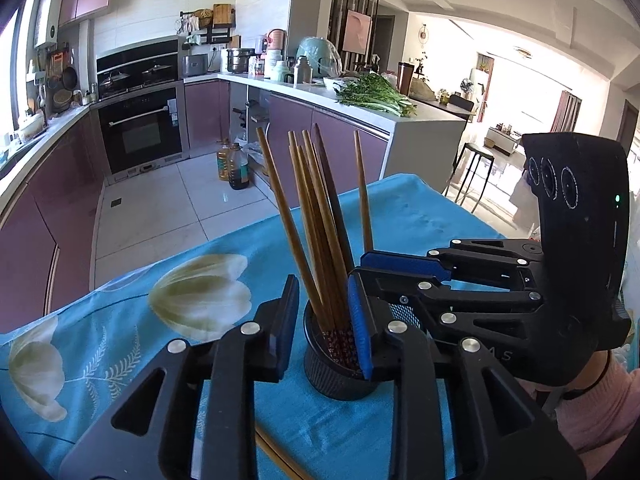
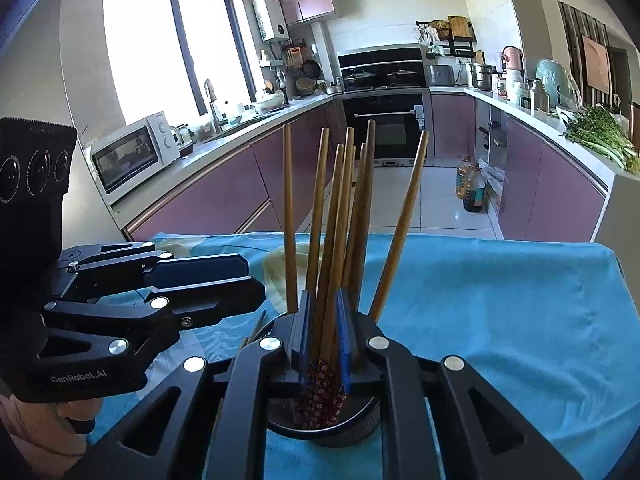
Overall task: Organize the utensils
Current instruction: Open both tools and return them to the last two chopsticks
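- Left gripper [image 1: 323, 322]: jaws apart, straddling the holder [image 1: 338, 372]; pads clear of the chopsticks [image 1: 320, 216].
- Right gripper [image 2: 323, 338]: jaws narrow, chopsticks between the pads, contact unclear.
- Holder stands on the blue cloth [image 2: 500, 300].
- Loose chopstick [image 1: 280, 458] lies just before the holder.

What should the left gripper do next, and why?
Probably back the left gripper off the holder and lower it toward the stray chopstick on the cloth; its jaws stand open gripping nothing, and the other chopsticks already stand in the holder.
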The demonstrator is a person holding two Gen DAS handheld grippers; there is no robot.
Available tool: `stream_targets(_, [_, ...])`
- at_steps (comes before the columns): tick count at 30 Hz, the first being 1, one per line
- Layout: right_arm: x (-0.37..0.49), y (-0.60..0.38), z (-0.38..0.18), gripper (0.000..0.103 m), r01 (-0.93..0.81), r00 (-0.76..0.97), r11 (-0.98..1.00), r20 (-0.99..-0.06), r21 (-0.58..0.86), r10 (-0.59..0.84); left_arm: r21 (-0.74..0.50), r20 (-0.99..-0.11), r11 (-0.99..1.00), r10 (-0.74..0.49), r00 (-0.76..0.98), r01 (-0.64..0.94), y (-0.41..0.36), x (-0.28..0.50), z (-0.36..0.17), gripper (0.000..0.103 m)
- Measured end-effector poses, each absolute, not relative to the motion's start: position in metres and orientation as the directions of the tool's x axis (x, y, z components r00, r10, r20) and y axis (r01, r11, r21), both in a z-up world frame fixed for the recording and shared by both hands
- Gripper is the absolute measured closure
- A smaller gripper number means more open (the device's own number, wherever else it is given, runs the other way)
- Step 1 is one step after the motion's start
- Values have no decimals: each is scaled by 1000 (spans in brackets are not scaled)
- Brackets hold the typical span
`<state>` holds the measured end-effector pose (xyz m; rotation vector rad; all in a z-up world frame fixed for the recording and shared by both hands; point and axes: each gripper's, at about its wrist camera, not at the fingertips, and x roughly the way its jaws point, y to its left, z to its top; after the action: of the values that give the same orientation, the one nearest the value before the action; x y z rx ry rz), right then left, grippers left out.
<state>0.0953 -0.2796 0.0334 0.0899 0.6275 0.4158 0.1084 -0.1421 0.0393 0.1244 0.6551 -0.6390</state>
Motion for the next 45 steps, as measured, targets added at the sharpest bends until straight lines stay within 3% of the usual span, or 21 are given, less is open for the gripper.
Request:
stream_targets(5, [67,-273,45,67,-408,746,895,-500,179,440,-95,-537,819,-521,664,565,-113,82,44,65])
stream_targets(10, [39,-264,47,59,-489,725,858,-473,158,501,-79,-493,862,-471,732,501,-76,56,43,49])
stream_targets(15, [29,-242,23,53,-550,645,817,-536,170,546,-82,-505,910,-390,770,407,-43,42,25,34])
stream_targets(25, [40,-198,-45,53,-546,476,801,-696,246,537,-123,-625,942,-319,712,314,-13,44,-29,36])
stream_targets(45, [37,-198,-61,71,-495,472,843,-751,209,463,-145,-702,935,-327,632,323,-25,53,-68,39])
